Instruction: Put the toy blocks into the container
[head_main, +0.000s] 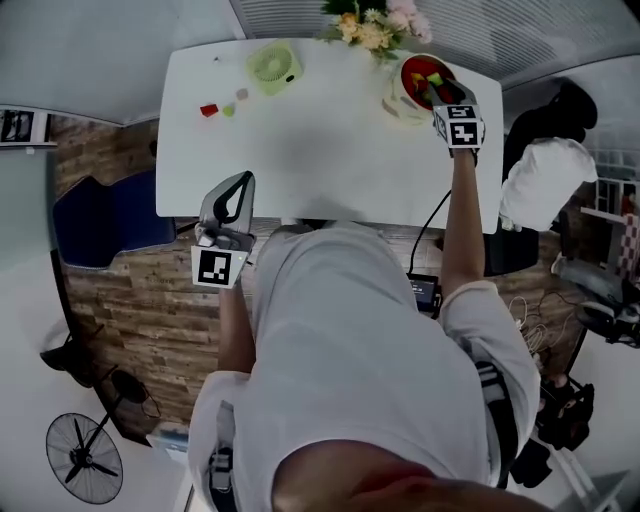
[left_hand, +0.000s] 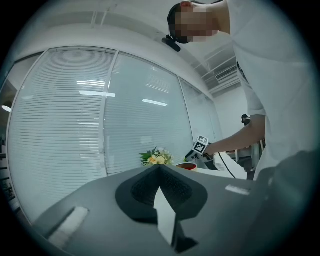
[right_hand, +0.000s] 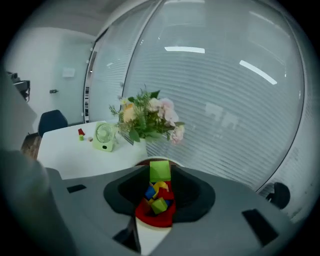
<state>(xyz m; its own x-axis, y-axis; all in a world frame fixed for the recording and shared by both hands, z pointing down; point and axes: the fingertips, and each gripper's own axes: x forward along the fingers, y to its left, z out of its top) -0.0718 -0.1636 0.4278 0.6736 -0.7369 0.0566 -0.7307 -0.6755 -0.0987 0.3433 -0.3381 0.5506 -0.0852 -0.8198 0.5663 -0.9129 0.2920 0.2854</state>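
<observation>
Lime-green square toy block (right_hand: 160, 171): clamped between the jaws of the right gripper (head_main: 440, 98), pads pressing on its two sides. It hangs above the container, not yet in it.

Container: round bowl, red inside with a cream outer wall (head_main: 400, 97), on the far right of the white rectangular table (head_main: 320, 150). Inside are small toy blocks (right_hand: 158, 196) in blue, yellow, red and green, piled together.

Loose on the far left of the table: a red block (head_main: 208, 110), a small green block (head_main: 229, 110) just right of it, and a pale block (head_main: 242, 95) slightly farther back. They are well apart from the bowl.

Left gripper (left_hand: 160, 170): jaws clenched together with nothing between them, held at the near left edge of the table.

Other things: a light-green desk fan (head_main: 273, 65) at the far edge, right of the loose blocks. A bunch of pink and yellow flowers (head_main: 378, 25) stands just beyond the bowl.
</observation>
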